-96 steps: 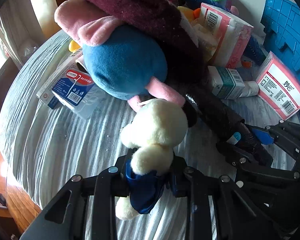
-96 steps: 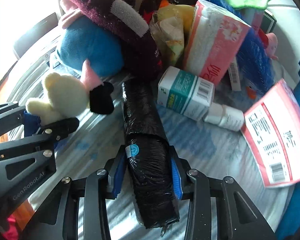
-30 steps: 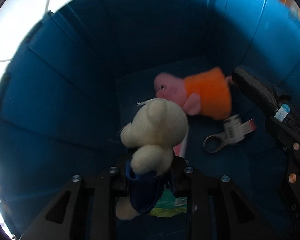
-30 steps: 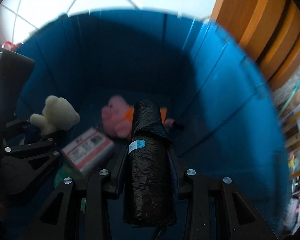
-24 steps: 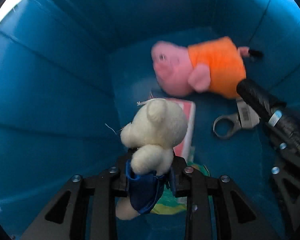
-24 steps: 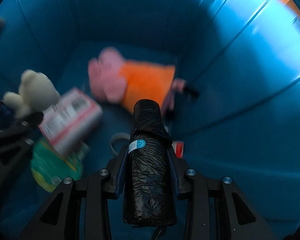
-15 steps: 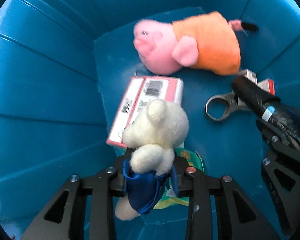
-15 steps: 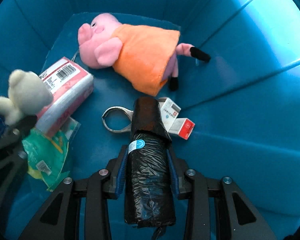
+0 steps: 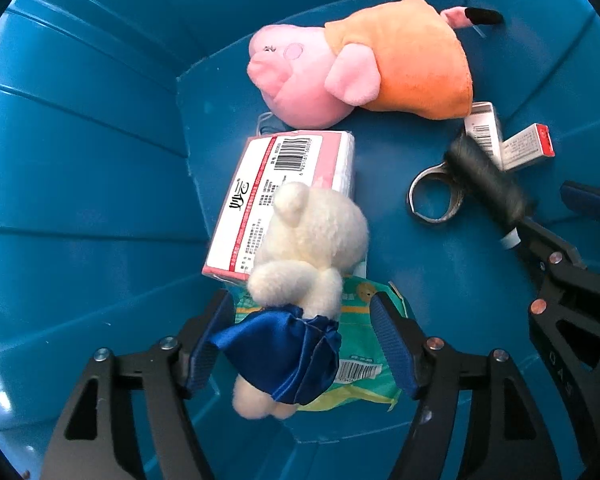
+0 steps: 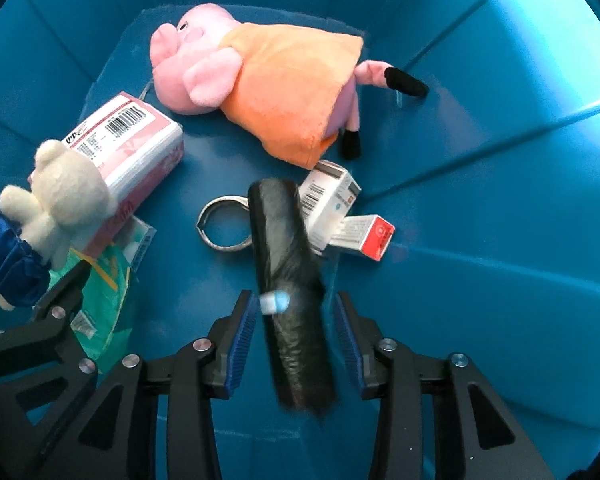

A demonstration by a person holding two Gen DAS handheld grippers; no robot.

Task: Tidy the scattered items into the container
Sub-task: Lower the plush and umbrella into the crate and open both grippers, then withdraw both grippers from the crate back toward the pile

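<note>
Both grippers point down into a deep blue bin point(image 9: 80, 160). My left gripper point(image 9: 299, 320) has its jaws opening. A white plush bear in a blue satin skirt point(image 9: 312, 236) hangs between them, with a clear gap to the right pad point(image 9: 392, 348). My right gripper point(image 10: 294, 300) is also opening. The black bag roll point(image 10: 288, 240) is blurred and tilted between its pads, touching neither. The roll point(image 9: 484, 184) and right gripper fingers point(image 9: 548, 248) also show in the left wrist view. The bear point(image 10: 64, 192) sits at the left of the right wrist view.
On the bin floor lie a pink pig plush in an orange dress point(image 9: 360, 64), a pink tissue pack point(image 9: 280, 184), a green packet point(image 9: 364, 384), a metal ring point(image 9: 428, 196) and two small boxes point(image 9: 528, 148). The ribbed blue walls point(image 10: 500, 160) close in all round.
Both grippers came from the bed into the bin and sank toward its floor. Both pairs of jaws have now spread, and the bear and the black roll have come loose.
</note>
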